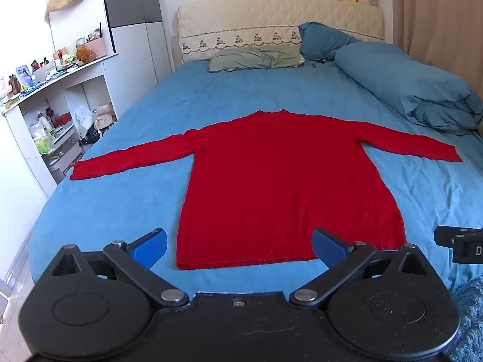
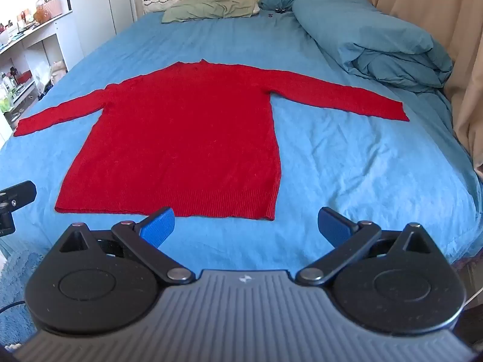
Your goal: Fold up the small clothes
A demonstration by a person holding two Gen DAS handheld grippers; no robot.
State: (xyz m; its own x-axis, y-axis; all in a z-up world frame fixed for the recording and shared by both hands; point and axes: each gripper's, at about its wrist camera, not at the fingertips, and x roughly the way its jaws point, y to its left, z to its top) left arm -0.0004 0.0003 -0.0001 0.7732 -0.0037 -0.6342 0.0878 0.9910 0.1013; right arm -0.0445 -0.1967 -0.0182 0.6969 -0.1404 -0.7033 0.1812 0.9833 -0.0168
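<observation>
The red sweater (image 1: 280, 181) lay flat on the bed (image 1: 120, 205), sleeves out toward 9 and 3 o'clock, ready for folding; left gripper (image 1: 240, 249) and right gripper (image 2: 246, 226) hovered at 6 o'clock, jaws apart, empty.

Red sweater (image 1: 280, 181) shows a fuzzy matt knit, ribbed at the hem; the blue bedsheet (image 1: 126, 205) is soft, faintly creased cloth; gripper bodies matt black plastic.

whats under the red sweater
The red sweater lies flat on the blue bedsheet, sleeves spread; sheet shows all around it. Whatever lies beneath its body is covered. Both grippers, left and right, hover open, touching nothing.
</observation>
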